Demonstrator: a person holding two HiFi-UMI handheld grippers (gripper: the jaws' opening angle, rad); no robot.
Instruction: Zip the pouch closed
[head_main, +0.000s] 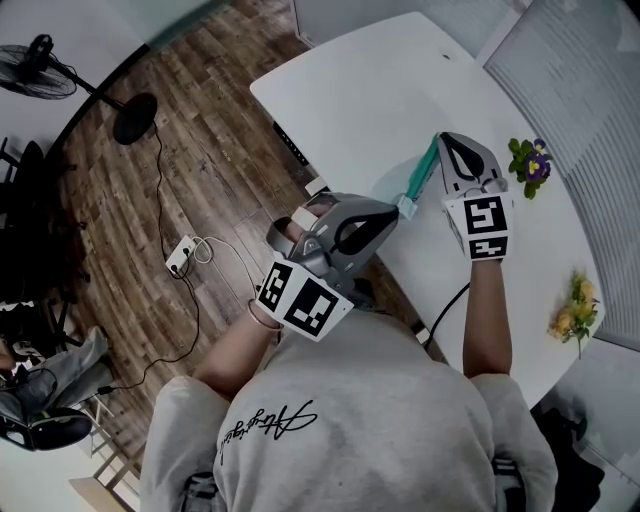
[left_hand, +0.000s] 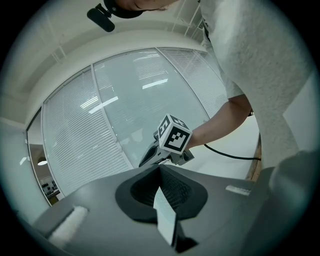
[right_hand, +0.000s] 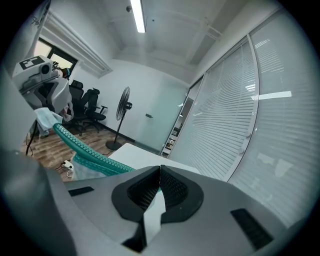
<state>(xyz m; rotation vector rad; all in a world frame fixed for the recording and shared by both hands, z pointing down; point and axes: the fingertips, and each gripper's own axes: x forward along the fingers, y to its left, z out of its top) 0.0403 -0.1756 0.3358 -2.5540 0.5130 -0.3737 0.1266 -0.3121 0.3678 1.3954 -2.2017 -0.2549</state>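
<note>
The person is holding the teal pouch (head_main: 422, 178) up in the air, just inside the table's (head_main: 380, 90) near edge, and is stretching it between the two tools. The left gripper (head_main: 388, 215) is clenching a white tab (left_hand: 165, 215) at the pouch's nearer end, its jaws pressed together on it. The right gripper (head_main: 445, 145) is likewise clamping down on pale material at the farther end, with the toothed teal band running from its jaws toward the other tool. Pulling the pouch taut like this is probably serving to straighten the zip track so a slider can run freely, one tool anchoring while the other draws. Whether the right one is pinching the slider's pull or only fabric cannot be told, nor how much of the zip is shut.

The white table is carrying little else: purple flowers (head_main: 528, 160) are lying near its right edge, and yellow flowers (head_main: 575, 310) are lying further along that edge toward its near corner. Slatted blinds (head_main: 580, 80) are running beyond that side. On the wooden floor (head_main: 210, 150) a floor fan (head_main: 60, 75) is standing and a power strip (head_main: 180, 255) is lying with its cords.
</note>
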